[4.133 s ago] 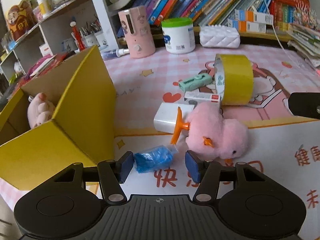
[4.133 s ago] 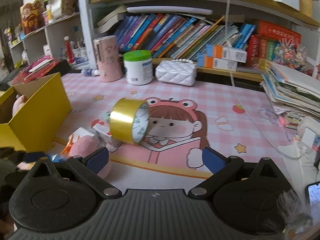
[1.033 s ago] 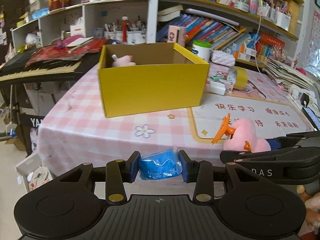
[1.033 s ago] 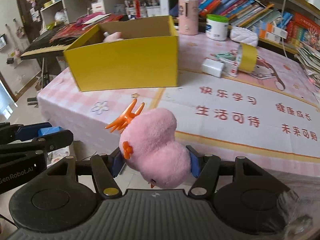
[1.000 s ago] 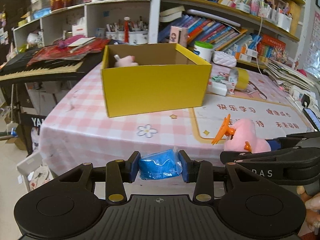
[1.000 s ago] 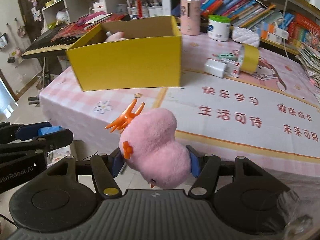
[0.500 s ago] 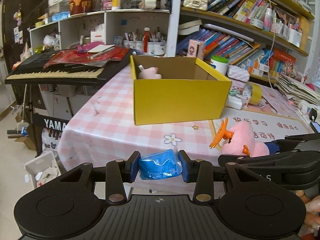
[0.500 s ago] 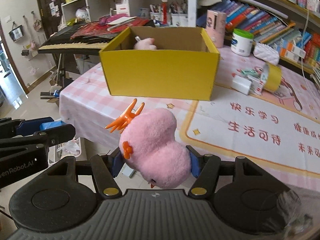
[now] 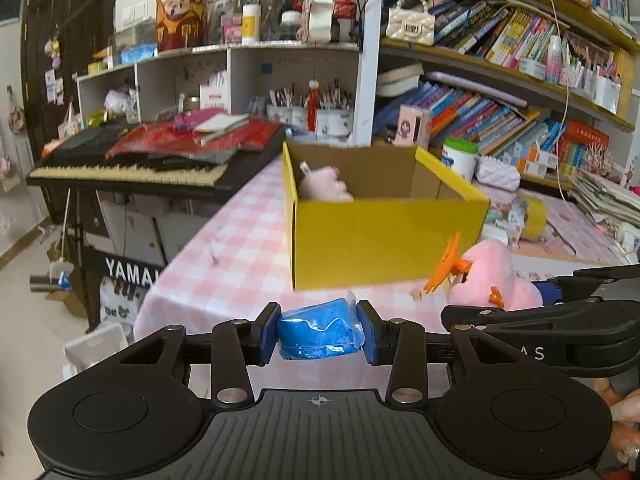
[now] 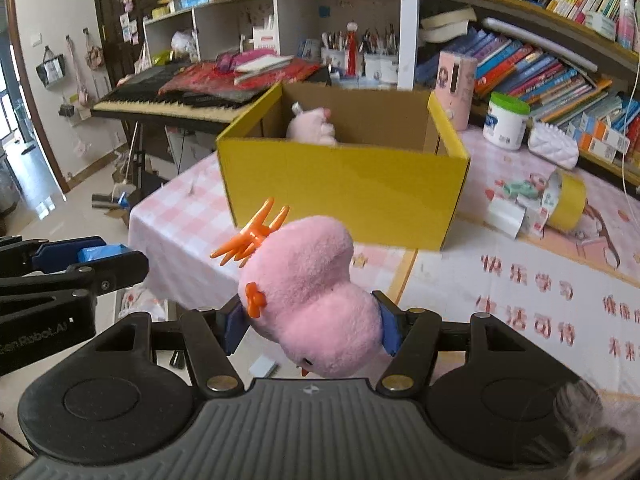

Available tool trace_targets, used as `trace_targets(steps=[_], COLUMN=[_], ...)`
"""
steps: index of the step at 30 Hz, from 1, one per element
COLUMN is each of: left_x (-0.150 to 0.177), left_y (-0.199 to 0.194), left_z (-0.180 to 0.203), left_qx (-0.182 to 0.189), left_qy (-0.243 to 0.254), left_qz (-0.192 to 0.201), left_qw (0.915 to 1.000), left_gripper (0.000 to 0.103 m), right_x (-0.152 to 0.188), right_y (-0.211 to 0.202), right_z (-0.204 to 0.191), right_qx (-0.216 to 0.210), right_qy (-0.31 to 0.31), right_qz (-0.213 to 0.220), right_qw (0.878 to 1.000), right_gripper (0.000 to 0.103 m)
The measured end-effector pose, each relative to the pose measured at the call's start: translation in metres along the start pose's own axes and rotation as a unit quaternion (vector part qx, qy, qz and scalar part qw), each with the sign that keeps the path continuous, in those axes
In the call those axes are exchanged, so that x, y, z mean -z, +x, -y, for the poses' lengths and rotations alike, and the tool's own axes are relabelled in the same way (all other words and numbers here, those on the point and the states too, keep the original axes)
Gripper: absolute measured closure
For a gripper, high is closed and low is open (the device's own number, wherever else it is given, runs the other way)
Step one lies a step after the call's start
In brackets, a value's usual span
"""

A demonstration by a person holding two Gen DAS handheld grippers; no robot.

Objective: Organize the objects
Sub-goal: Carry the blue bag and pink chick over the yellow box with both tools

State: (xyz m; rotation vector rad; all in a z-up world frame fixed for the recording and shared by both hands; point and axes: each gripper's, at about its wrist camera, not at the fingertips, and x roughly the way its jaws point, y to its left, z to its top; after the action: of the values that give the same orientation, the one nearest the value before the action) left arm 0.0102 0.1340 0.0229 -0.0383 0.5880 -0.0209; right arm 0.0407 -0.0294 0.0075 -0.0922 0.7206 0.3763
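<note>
My left gripper [image 9: 319, 335] is shut on a blue plastic-wrapped packet [image 9: 318, 334], held in the air in front of the table's near corner. My right gripper [image 10: 310, 326] is shut on a pink plush chick [image 10: 308, 288] with orange feet, also seen as the pink plush chick [image 9: 496, 276] at the right of the left wrist view. Ahead stands the open yellow cardboard box [image 9: 384, 236], the same yellow box [image 10: 344, 188] in the right wrist view, with a small pink plush [image 10: 312, 124] inside at its back left. The left gripper [image 10: 60, 256] shows at the left edge of the right wrist view.
On the pink checked tablecloth [image 9: 240, 248] right of the box lie a yellow tape roll [image 10: 566, 198], a white charger block [image 10: 504, 216] and small packets. A green-lidded white jar [image 10: 506, 120] and a pink case [image 10: 456, 84] stand behind. A keyboard piano [image 9: 128, 168] and bookshelves border the table.
Both grippers have risen and tilted up while keeping their grips, so the yellow box now sits higher and more centred in view, with its inside visible. The packet and the chick stay clamped.
</note>
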Motion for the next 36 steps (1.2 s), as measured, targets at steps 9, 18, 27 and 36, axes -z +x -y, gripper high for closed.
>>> trace_targets(steps=[9, 18, 27, 36], left_x=[-0.052, -0.091, -0.099, -0.091], left_y=[0.032, 0.087, 0.146, 0.180], left_z=[0.012, 0.031, 0.045, 0.050], left_qx=[-0.004, -0.020, -0.046, -0.062], left_qy=[-0.002, 0.004, 0.030, 0.054], left_qz=[0.042, 0.057, 0.012, -0.037], left_qw=[0.9991, 0.9982, 0.9984, 0.9960], left_gripper=[0.064, 0.064, 0.064, 0.064], right_x=[-0.058, -0.128, -0.160, -0.169], right_y=[0.009, 0.029, 0.068, 0.115], right_z=[0.036, 0.077, 0.098, 0.092], right_qx=[0.020, 0.019, -0.001, -0.033], right_qy=[0.007, 0.009, 0.005, -0.025], right_qz=[0.068, 0.126, 0.115, 0.063], right_qw=[0.997, 0.992, 0.993, 0.997], right_gripper=[0.042, 0.042, 0.042, 0.042])
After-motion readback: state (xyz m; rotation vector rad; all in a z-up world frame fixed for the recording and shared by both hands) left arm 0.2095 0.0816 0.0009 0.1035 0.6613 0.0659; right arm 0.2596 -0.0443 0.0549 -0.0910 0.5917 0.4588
